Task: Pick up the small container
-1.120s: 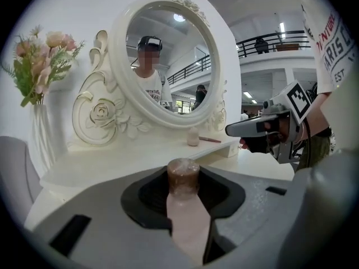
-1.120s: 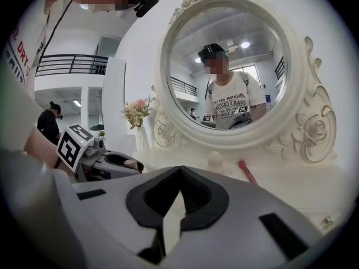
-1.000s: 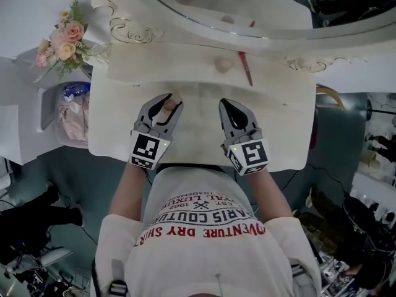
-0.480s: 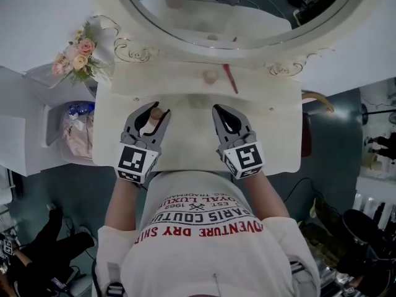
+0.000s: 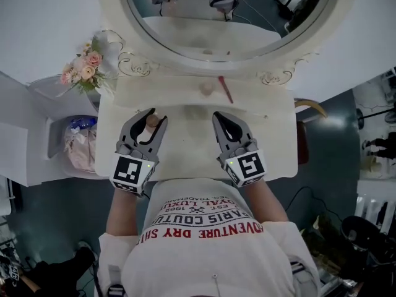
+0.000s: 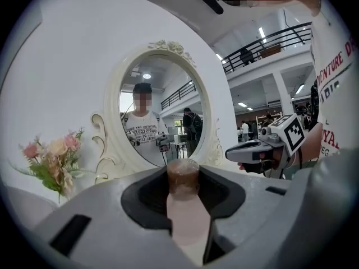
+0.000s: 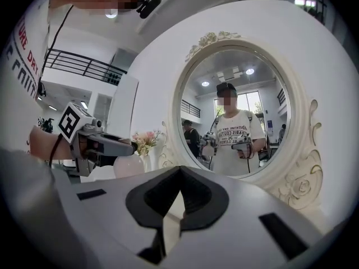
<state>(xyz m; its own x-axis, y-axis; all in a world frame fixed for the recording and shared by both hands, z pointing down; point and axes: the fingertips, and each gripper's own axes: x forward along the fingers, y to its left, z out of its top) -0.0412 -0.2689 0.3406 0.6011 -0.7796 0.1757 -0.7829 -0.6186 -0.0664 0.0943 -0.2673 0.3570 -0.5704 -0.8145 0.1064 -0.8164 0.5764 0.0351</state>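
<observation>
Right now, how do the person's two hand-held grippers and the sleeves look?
The grey plastic left gripper and right gripper have pointed jaws lined in black. Each carries a white cube with black square markers. The person wears a white T-shirt with red and dark lettering and short sleeves.

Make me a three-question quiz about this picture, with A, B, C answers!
1. Where are the flowers? A. left of the mirror B. on the floor C. in a drawer
2. What colour is the thin stick on the table? A. green B. red C. blue
3. What is the left tool doing? A. gripping the small container B. open, empty C. lying flat

Answers: 1 A, they stand by the mirror's left edge. 2 B, it looks red. 3 A, its jaws pinch the small container.
</observation>
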